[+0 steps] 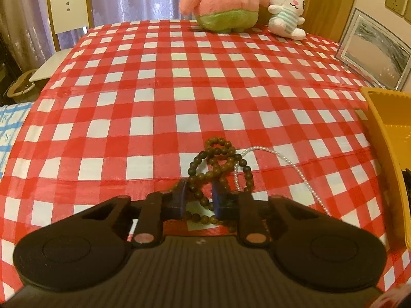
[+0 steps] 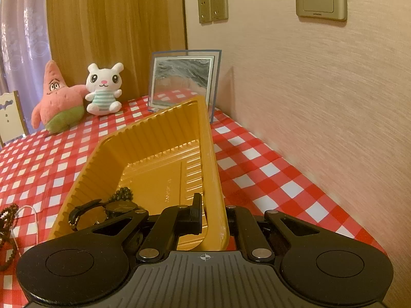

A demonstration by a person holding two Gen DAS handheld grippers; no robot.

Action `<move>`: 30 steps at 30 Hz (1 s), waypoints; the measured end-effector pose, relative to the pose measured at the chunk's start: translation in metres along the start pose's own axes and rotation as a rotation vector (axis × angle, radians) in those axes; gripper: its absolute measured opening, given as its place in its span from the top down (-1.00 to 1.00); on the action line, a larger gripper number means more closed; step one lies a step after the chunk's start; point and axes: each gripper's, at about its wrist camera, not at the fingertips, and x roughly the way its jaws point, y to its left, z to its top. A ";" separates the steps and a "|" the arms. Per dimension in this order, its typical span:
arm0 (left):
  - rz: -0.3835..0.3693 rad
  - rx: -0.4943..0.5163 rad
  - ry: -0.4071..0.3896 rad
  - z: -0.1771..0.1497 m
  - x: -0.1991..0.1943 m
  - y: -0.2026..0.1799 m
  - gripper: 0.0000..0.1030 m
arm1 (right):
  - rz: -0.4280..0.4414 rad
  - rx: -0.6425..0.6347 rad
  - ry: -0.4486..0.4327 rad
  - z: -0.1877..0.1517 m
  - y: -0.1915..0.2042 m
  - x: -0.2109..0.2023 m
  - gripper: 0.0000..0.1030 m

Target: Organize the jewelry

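A brown wooden bead bracelet (image 1: 218, 154) lies in loops on the red-and-white checked tablecloth, with a white pearl necklace (image 1: 282, 157) tangled against its right side. My left gripper (image 1: 200, 195) is down over the near loops. One bead strand runs between its blue pads (image 1: 179, 197), and a gap shows on both sides of it. My right gripper (image 2: 213, 213) is shut on the right wall of a yellow plastic tray (image 2: 154, 138), which it holds tilted. In the tray lie a dark wristwatch (image 2: 84, 210) and dark beads (image 2: 123, 192). The tray's corner (image 1: 385, 133) also shows at the right of the left wrist view.
A pink star plush (image 1: 223, 2) and a white rabbit plush (image 1: 286, 10) sit at the table's far edge. A framed picture (image 2: 183, 82) leans on the wall to the right. A white chair (image 1: 69, 7) stands past the far left corner. The wall runs close along the table's right side.
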 end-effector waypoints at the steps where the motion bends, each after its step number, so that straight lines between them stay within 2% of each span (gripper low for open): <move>1: -0.001 -0.001 0.001 0.000 0.000 0.000 0.76 | 0.000 0.000 0.000 0.000 0.000 0.000 0.88; 3: -0.006 -0.002 0.000 -0.001 -0.001 0.000 0.86 | 0.000 -0.002 0.000 0.000 0.000 0.000 0.88; 5: -0.017 -0.005 -0.011 -0.001 -0.005 0.001 0.88 | 0.000 -0.002 0.000 0.000 0.000 0.000 0.88; 22: -0.152 0.001 -0.127 0.012 -0.087 -0.019 0.89 | 0.017 -0.002 -0.015 -0.002 0.002 -0.004 0.88; 27: -0.244 0.041 -0.150 0.012 -0.112 -0.049 0.89 | 0.021 0.002 -0.017 -0.002 0.001 -0.004 0.88; 30: -0.336 0.065 -0.150 0.009 -0.122 -0.074 0.89 | 0.024 -0.001 -0.017 -0.001 0.001 -0.005 0.88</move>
